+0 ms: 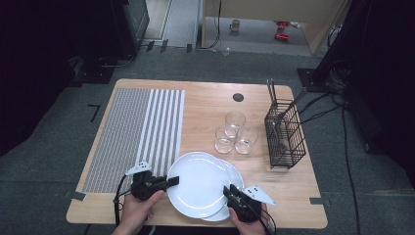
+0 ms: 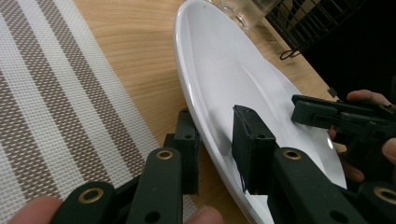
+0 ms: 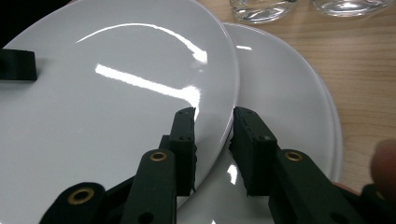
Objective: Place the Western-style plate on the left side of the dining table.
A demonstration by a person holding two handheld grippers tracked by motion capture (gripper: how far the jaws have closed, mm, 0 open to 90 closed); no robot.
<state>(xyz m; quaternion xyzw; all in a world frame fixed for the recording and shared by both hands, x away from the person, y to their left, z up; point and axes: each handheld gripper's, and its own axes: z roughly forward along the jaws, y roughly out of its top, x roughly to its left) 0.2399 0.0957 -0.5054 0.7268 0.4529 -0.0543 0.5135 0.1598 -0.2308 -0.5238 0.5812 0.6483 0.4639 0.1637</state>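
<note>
1. Top round white glossy plate (image 1: 200, 186) sits at the near centre of the wooden table (image 1: 205, 100), stacked offset on a second white plate (image 1: 234, 172) that peeks out at its right.
2. Left gripper (image 2: 215, 140) straddles the top plate's left rim, one jaw under, one on the inner face. There is no clear pad contact; I can't tell if it is clamped.
3. Right gripper (image 3: 214, 140) straddles the same plate's near-right rim, one jaw above, one over the lower plate. A slight gap is visible, so its grip is unclear too.
4. Striped woven placemat (image 1: 137, 132) lies left of the plates.
5. Three clear glass tumblers (image 1: 235, 133) are clustered just beyond the plates.
6. Black wire cutlery basket (image 1: 285, 134) stands at the right edge.
</note>
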